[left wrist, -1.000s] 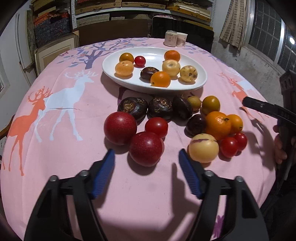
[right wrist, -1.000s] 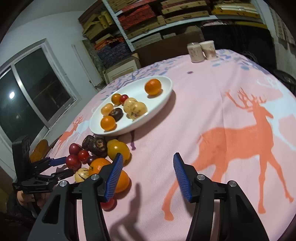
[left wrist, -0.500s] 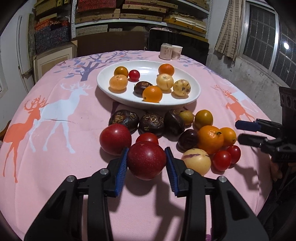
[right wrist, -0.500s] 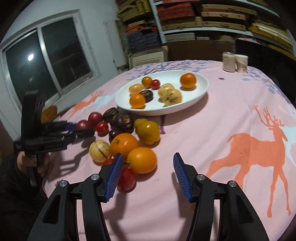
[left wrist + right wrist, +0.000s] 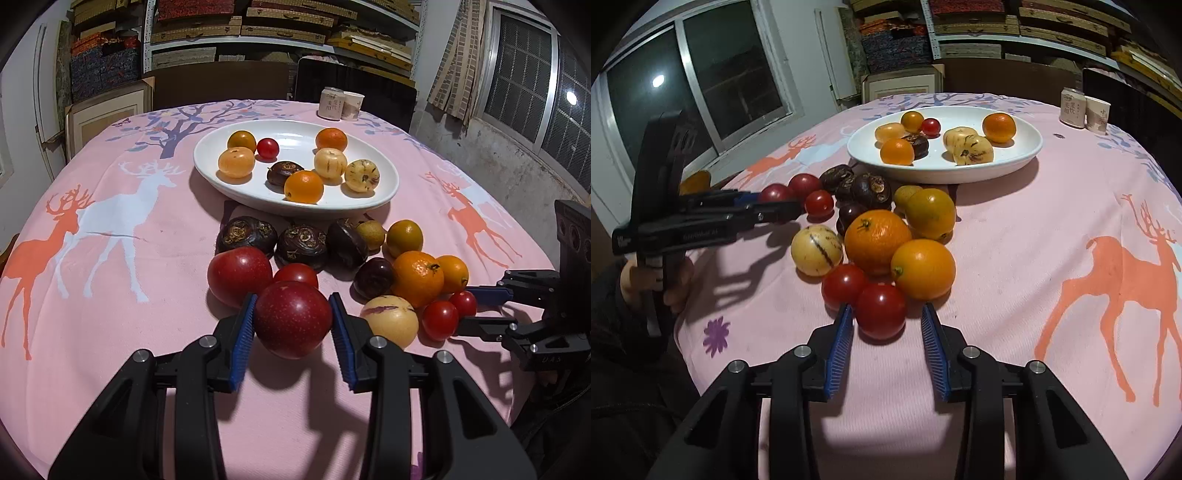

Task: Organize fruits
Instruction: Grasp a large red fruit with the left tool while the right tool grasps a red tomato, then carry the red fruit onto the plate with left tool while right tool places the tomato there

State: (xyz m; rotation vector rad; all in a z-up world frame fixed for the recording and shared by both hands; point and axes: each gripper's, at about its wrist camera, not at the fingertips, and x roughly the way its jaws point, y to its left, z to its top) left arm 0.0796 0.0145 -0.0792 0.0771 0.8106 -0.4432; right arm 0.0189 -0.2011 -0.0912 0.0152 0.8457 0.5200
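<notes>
My left hand-held gripper [image 5: 292, 325] is clamped on a dark red plum [image 5: 293, 319] at the near edge of the fruit pile on the surface [image 5: 110, 295]. My right hand-held gripper [image 5: 887, 325] has just been narrowing around a small tomato [image 5: 880, 311], one pad touching, the other just clear. An orange [image 5: 922, 268] and another tomato [image 5: 844, 285] crowd right behind it. The white plate [image 5: 384, 192] sits beyond the pile. Only the right view shows my hand [image 5: 639, 282].

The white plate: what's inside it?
The white plate holds eight fruits: three oranges, a cherry tomato, a dark fruit and three pale ones. Anything beneath them is covered.
</notes>
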